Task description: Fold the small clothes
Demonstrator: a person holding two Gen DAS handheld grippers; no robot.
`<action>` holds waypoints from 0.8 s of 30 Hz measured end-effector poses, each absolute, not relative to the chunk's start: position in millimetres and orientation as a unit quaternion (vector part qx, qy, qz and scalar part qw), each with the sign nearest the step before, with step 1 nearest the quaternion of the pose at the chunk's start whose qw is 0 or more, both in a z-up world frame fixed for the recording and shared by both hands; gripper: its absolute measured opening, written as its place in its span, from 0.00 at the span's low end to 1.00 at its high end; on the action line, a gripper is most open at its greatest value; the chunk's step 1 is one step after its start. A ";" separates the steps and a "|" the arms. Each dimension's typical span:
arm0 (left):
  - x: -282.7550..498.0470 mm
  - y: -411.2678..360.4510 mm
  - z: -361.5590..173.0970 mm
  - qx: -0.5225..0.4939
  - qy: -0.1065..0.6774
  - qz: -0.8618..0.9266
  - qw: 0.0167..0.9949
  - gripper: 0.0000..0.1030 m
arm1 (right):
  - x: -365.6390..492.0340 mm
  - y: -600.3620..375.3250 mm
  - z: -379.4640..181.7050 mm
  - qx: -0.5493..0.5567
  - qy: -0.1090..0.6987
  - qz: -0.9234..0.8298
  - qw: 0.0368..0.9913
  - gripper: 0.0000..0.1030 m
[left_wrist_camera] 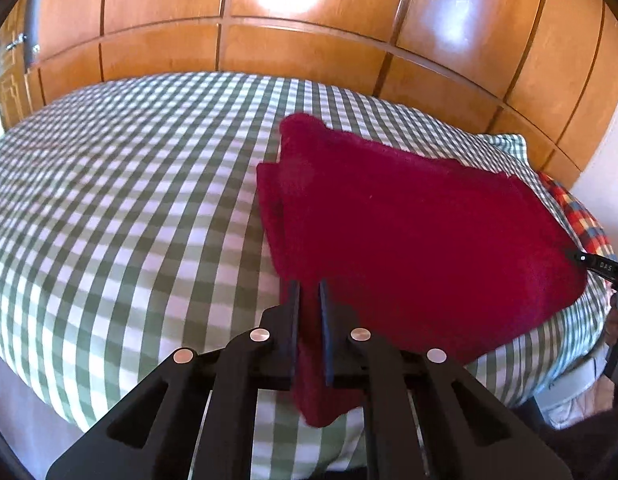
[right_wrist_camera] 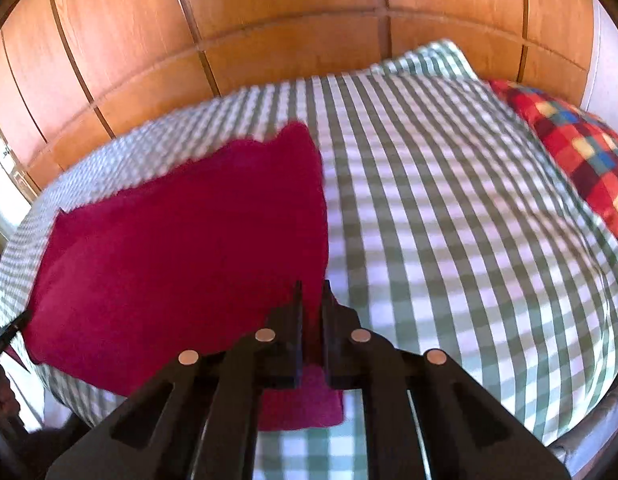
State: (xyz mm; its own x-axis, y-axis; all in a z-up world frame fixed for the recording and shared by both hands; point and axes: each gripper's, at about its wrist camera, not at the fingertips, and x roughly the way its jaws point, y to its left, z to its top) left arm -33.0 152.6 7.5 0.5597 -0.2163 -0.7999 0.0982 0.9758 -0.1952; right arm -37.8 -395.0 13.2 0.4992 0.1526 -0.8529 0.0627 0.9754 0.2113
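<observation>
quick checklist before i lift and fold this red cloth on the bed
1. Left gripper shut on the red cloth: ok.
2. Right gripper shut on the cloth's other near corner: ok.
3. Cloth lying mostly flat on the checked bedsheet: ok.
4. Far edge even: not ok, layers look stepped.
5. Free sheet beyond the cloth to fold onto: ok.
6. Plaid pillow clear of the cloth: ok from the right view.

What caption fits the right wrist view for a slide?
Right gripper shut on the near corner of a dark red cloth lying on a green checked bed.
</observation>
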 end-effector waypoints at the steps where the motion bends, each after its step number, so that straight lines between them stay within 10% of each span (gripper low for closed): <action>1: -34.7 153.2 4.3 -0.062 0.465 -0.091 0.879 0.08 | -38.9 -397.0 3.9 0.113 0.508 0.026 0.853 0.06; 7: -39.4 155.4 5.4 -0.070 0.471 -0.101 0.873 0.09 | -41.2 -395.5 0.6 0.118 0.505 0.030 0.854 0.08; 17: -22.0 145.2 40.4 -0.019 0.420 -0.024 0.907 0.26 | -38.6 -414.3 7.4 0.160 0.497 0.013 0.853 0.64; 24: 2.8 117.7 40.4 0.004 0.422 -0.033 0.906 0.26 | -25.2 -417.9 13.5 0.184 0.495 0.041 0.848 0.77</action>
